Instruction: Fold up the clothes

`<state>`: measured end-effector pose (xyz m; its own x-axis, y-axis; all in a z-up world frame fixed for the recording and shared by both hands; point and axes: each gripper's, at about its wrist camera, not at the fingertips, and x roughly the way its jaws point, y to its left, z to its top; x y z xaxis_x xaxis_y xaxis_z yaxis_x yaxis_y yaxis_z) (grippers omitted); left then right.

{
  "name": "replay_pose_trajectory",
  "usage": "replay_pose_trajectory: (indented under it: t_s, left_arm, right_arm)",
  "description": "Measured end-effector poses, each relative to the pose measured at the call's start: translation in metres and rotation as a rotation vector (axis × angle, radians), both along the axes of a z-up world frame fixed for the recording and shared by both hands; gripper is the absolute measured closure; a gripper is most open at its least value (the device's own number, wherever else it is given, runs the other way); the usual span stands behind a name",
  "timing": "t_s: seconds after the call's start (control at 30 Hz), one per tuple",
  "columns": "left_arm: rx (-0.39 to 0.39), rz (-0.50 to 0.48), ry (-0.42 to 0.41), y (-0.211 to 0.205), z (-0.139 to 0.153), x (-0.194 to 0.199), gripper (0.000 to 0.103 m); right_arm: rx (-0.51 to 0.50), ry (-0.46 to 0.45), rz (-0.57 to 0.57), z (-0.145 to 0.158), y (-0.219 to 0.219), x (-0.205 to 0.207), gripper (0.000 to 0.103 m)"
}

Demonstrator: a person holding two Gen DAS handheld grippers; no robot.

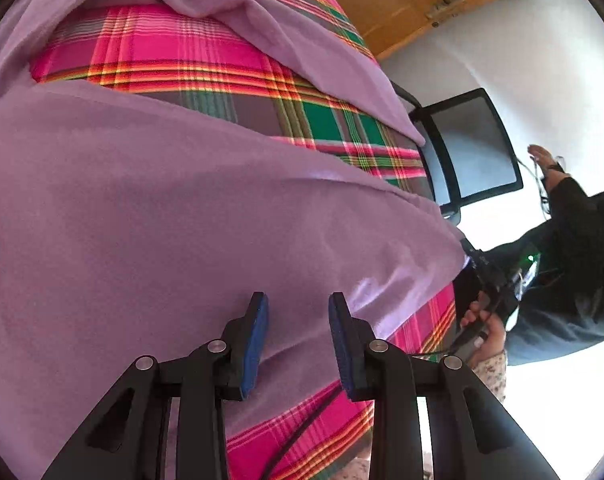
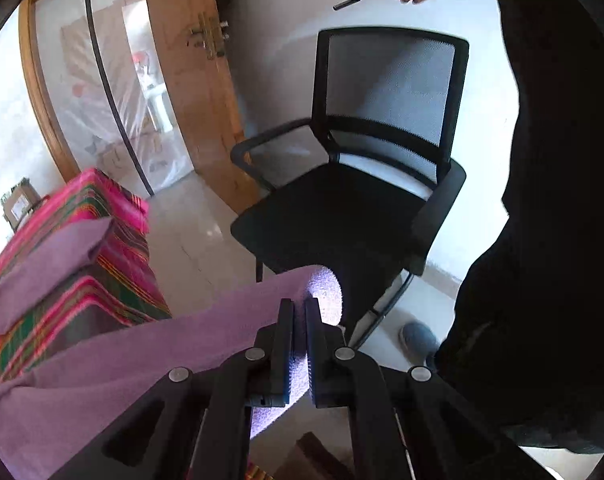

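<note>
The right tongs (image 2: 299, 308) are pinched nearly closed on an edge of the purple garment (image 2: 114, 364), a fold of the cloth standing up between the two dark pads and poking out past the tips. From there the fabric stretches back to the left and down toward the plaid-covered surface (image 2: 114, 292), where another purple fold lies on the pink and green checks. The left tongs (image 1: 298, 304) stand partly open above the broad spread of the same purple garment (image 1: 174, 208); their blue pads (image 1: 256, 344) hang over the cloth with a gap between them, and nothing is caught in that gap. The garment lies spread over the plaid cover (image 1: 174, 60), with a strip of plaid showing through between two purple sections. At the right of the left wrist view a hand (image 1: 486, 332) holds the other black tool at the cloth's edge. Beyond the right tongs stands a black mesh office chair (image 2: 366, 168), with a wooden door (image 2: 194, 80) behind it and a person in dark clothing (image 2: 562, 200) at the right
</note>
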<state>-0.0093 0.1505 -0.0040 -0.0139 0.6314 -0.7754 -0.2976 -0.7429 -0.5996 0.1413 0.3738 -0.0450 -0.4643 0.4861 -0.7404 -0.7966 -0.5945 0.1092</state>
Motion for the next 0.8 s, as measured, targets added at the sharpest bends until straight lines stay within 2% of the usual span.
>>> replay_pose_trajectory:
  t_s: [0.2, 0.27, 0.4, 0.47, 0.57, 0.8]
  left_arm:
    - [0.001, -0.039, -0.006, 0.005, 0.001, 0.013, 0.071]
    - [0.0, -0.057, 0.001, 0.008, 0.003, 0.019, 0.071]
    - [0.01, -0.075, -0.001, 0.009, 0.005, 0.025, 0.071]
    - [0.015, -0.082, -0.015, 0.008, 0.006, 0.028, 0.071]
    - [0.013, -0.087, 0.008, 0.002, 0.012, 0.036, 0.071]
    - [0.015, -0.02, 0.075, -0.04, 0.028, 0.052, 0.071]
  right_arm:
    - [-0.035, -0.074, -0.018, -0.023, 0.012, -0.001, 0.097]
    - [-0.082, -0.063, -0.014, -0.029, 0.015, 0.003, 0.097]
    - [-0.112, -0.05, -0.005, -0.031, 0.011, 0.011, 0.097]
    - [-0.111, -0.037, 0.019, -0.026, 0.005, 0.014, 0.097]
    - [-0.096, -0.014, 0.058, -0.016, -0.005, 0.02, 0.097]
    - [-0.041, 0.073, 0.183, 0.03, -0.049, 0.039, 0.097]
